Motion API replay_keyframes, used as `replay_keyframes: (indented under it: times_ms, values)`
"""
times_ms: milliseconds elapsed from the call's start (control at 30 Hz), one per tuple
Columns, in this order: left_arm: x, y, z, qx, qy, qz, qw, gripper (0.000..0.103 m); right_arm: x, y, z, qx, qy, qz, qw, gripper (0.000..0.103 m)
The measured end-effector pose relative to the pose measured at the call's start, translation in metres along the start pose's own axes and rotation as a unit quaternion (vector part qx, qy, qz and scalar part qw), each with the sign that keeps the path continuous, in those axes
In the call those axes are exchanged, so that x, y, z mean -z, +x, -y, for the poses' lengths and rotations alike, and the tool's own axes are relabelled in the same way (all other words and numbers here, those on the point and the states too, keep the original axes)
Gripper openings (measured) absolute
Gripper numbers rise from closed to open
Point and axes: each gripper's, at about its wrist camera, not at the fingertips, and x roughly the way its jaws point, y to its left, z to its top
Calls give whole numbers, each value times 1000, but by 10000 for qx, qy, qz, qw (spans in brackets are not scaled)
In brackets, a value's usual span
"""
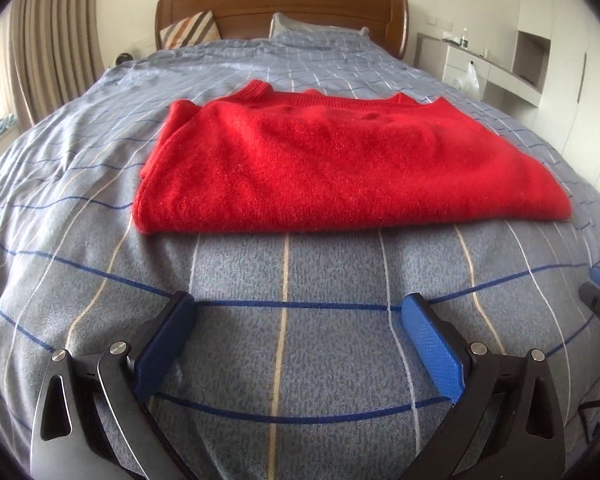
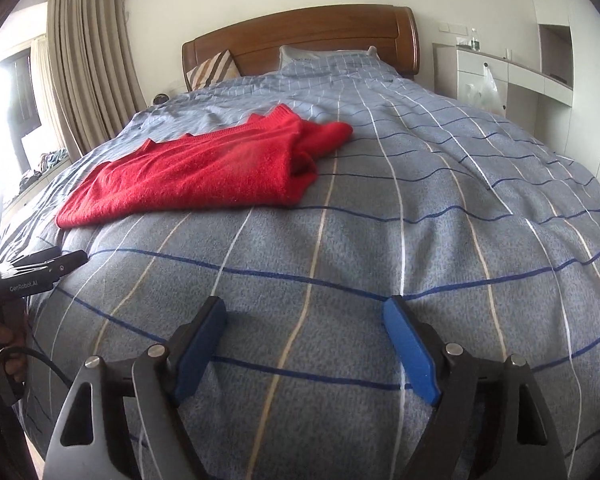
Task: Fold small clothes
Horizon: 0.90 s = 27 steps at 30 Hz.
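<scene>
A red knitted sweater (image 1: 332, 164) lies folded into a wide flat rectangle on the bed, its ribbed edge at the far side. In the right wrist view the sweater (image 2: 204, 168) lies ahead and to the left, with a bunched part at its right end. My left gripper (image 1: 298, 304) is open and empty, held over the cover just short of the sweater's near edge. My right gripper (image 2: 305, 308) is open and empty, over bare cover to the right of the sweater. The left gripper also shows in the right wrist view (image 2: 40, 270) at the left edge.
The bed has a blue-grey checked cover (image 1: 300, 360) and a wooden headboard (image 1: 280, 4) with pillows (image 1: 190, 28). Curtains (image 2: 84, 64) hang at the left. A white desk and cabinets (image 2: 512, 76) stand at the right, with a plastic bag hanging there.
</scene>
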Motion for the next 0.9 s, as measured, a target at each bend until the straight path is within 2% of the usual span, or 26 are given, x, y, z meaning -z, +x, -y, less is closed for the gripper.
replay_keyframes:
  times_ms: [167,900]
  values:
    - [0,2,0,4,30,-4,10000,102,3,4,-7,182,-200,62,9996,86]
    - [2,2,2,-71,73,20,9999,102,3,4,-9,203,-222,82,9995,86]
